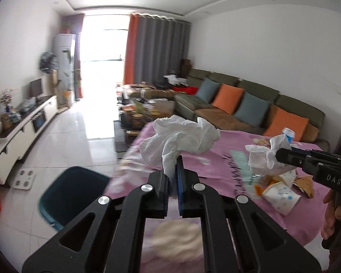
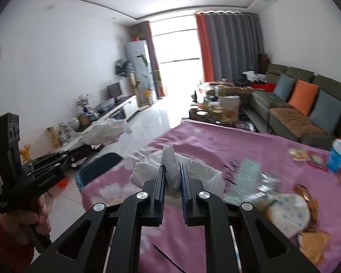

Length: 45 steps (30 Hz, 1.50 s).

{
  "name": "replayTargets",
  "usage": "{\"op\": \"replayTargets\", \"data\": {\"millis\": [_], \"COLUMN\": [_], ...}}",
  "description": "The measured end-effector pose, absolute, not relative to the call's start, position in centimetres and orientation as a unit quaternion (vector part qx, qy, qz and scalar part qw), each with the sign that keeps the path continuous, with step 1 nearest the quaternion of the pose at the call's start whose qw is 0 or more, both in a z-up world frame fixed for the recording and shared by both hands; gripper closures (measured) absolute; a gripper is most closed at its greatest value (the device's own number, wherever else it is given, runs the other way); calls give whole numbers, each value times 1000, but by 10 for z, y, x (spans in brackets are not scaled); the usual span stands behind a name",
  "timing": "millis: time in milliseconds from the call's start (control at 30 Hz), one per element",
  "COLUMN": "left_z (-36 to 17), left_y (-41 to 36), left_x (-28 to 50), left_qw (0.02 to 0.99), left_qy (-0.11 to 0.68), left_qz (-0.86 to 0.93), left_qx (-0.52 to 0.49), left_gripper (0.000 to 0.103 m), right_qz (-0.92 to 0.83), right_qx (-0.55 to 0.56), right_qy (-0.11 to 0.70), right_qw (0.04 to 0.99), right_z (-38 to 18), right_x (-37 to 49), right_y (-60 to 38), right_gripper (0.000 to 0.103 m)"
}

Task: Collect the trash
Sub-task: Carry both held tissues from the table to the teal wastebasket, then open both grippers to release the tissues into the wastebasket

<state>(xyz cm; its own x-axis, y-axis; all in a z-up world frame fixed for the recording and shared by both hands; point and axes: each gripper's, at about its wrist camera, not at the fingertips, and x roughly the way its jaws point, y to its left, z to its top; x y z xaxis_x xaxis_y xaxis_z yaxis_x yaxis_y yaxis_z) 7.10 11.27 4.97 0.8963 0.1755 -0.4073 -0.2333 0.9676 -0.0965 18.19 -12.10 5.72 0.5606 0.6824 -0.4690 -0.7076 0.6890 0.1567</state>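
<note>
My left gripper (image 1: pixel 172 167) is shut on a crumpled white tissue (image 1: pixel 179 138) and holds it up above the left edge of the pink-clothed table (image 1: pixel 227 143). It also shows in the right wrist view (image 2: pixel 106 132), held over the floor. My right gripper (image 2: pixel 172 173) is shut on another crumpled white tissue (image 2: pixel 170 170) above the table; it shows in the left wrist view (image 1: pixel 264 157) too. A dark teal trash bin (image 1: pixel 72 193) stands on the floor left of the table, also in the right wrist view (image 2: pixel 97 169).
More trash lies on the table's right side: a crushed paper cup (image 2: pixel 288 211), brown wrappers (image 2: pixel 313 241), a blue cup (image 2: pixel 337 155) and clear plastic (image 2: pixel 247 179). A green sofa (image 1: pixel 250 104), a cluttered coffee table (image 2: pixel 216 111) and a TV cabinet (image 1: pixel 22 127) surround the tiled floor.
</note>
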Motion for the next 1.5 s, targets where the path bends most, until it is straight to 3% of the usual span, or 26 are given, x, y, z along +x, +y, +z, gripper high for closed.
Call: {"op": "replayTargets", "data": {"millis": [367,800,1500], "left_z": [59,28,-86], "left_y": [179,262,308], "left_x": [-6,-57,48], "left_qw": [958,929,879], "left_qy": [175,208,337], "left_qz": [210,279,281], "left_qx": [-83,-125,-186], "left_gripper": [97,97,97], "right_qz": [488,544,511], "right_qx": [-49,-115,-220], "right_qy": [249,291,424], "right_qw": [835,779,715], "right_z": [72,49,-47], "right_x": [177,174,203], "right_y": [-22,111,241], "right_gripper": [92,92,92]}}
